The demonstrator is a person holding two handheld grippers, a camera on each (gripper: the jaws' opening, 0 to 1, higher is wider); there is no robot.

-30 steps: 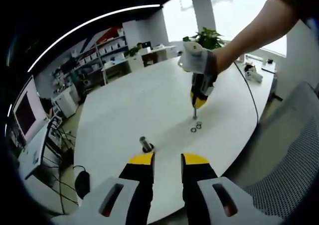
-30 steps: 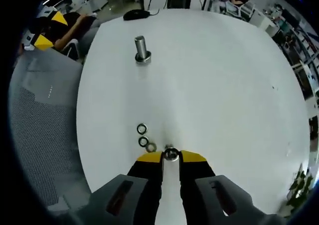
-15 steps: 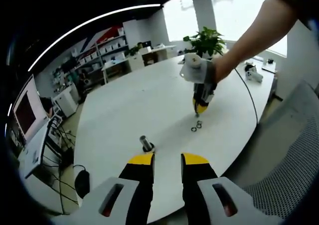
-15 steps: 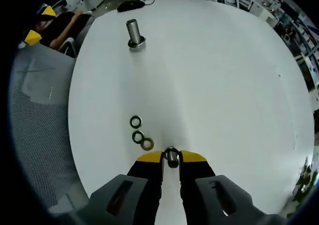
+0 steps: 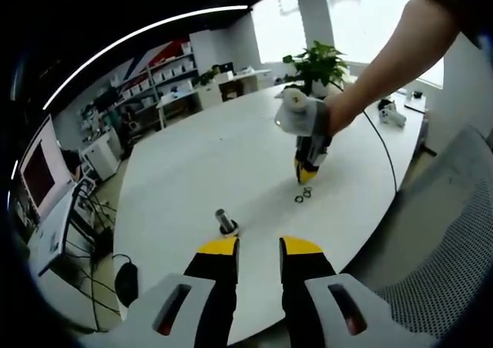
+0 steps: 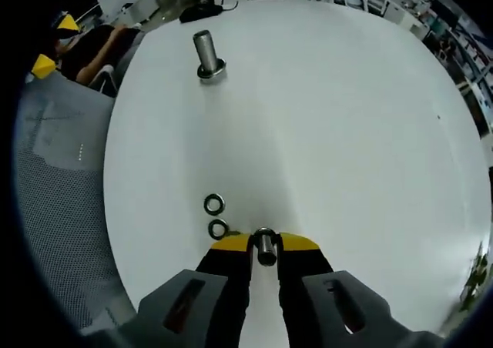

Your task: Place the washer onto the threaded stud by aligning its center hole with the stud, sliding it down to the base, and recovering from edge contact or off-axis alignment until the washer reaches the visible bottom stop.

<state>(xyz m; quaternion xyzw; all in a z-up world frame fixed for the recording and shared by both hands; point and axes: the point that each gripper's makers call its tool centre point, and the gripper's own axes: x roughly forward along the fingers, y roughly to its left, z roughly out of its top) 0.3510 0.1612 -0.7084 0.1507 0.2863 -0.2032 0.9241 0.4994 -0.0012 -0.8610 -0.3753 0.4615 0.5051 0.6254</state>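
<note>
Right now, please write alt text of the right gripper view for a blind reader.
The right claw is shut on a small metal piece above a white table. Two washers lie just left of its tips, and the upright threaded stud stands farther away.

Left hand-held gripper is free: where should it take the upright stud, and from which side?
Grip the stud on its bare shaft, above the wider base, jaws closing across it from the sides. It stands upright on the table, so a level approach suits.

Left gripper view: looks across the white table point(image 5: 200, 163) from its near edge, stud point(image 5: 225, 222) at lower centre. Right gripper view: close, steeply downward from the opposite side; shared table point(image 6: 347, 132) and stud point(image 6: 206, 54), upper left.
</note>
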